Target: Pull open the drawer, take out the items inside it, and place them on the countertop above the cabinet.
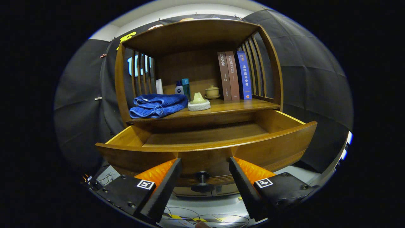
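Observation:
A wooden cabinet's drawer (205,148) stands pulled out toward me, and the part of its floor I can see is bare wood. Its dark round knob (202,176) sits on the drawer front, between my fingers and untouched by either. My gripper (205,166) is open, fingers spread to both sides of the knob and holding nothing. On the countertop (234,106) above the drawer lie a folded blue towel (157,105) and a pale green cone on a white pad (199,102).
At the back of the countertop stand a few bottles (183,87), a small lidded cup on a saucer (212,91) and three upright books (234,75). Slatted wooden sides and a top panel enclose the shelf. Cables lie on the pale floor (202,205) below.

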Available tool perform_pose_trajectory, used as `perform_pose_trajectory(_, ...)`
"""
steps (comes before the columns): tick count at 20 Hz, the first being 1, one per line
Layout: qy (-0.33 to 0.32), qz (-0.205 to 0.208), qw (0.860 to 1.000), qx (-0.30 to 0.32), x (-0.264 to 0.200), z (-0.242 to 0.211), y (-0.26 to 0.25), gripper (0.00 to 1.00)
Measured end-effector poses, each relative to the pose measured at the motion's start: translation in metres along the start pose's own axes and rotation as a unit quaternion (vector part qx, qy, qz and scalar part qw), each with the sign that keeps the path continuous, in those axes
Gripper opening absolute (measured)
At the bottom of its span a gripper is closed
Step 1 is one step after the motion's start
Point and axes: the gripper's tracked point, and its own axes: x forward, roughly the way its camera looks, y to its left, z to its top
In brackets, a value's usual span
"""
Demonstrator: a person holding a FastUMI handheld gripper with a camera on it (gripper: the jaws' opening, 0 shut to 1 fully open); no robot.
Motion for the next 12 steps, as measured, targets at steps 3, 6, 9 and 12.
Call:
perform_pose_trajectory(3, 0.016, -0.005, 1.000, 0.001, 0.034, 0.002, 0.002, 0.99)
perform_pose_trajectory(6, 0.017, -0.006, 1.000, 0.007, 0.059, 0.009, 0.003, 0.99)
perform_pose_trajectory(9, 0.016, -0.006, 1.000, 0.007, 0.079, 0.013, 0.003, 0.99)
perform_pose_trajectory(12, 0.014, -0.006, 1.000, 0.011, 0.096, 0.017, 0.004, 1.00)
